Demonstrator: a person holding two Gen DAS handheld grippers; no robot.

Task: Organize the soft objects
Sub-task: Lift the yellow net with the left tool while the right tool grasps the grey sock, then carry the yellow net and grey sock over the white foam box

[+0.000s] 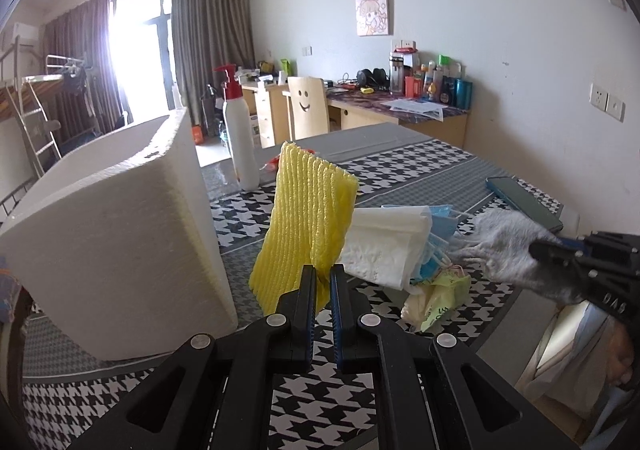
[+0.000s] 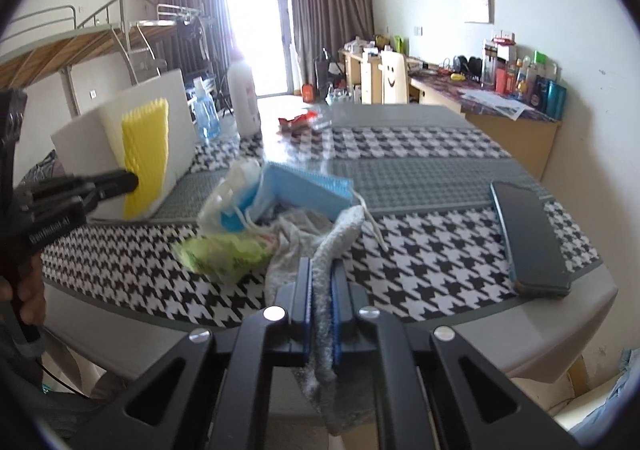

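Left wrist view: the left gripper (image 1: 322, 282) pinches a yellow foam net (image 1: 308, 217), lifted beside the white foam box (image 1: 120, 234). The right gripper (image 2: 322, 278) clamps a grey cloth (image 2: 340, 234). Masks (image 2: 304, 189) and a green packet (image 2: 224, 254) remain unsorted on the table (image 2: 440, 177).

yellow foam net (image 1: 310, 217) upright, grey cloth (image 2: 320, 246) lifted
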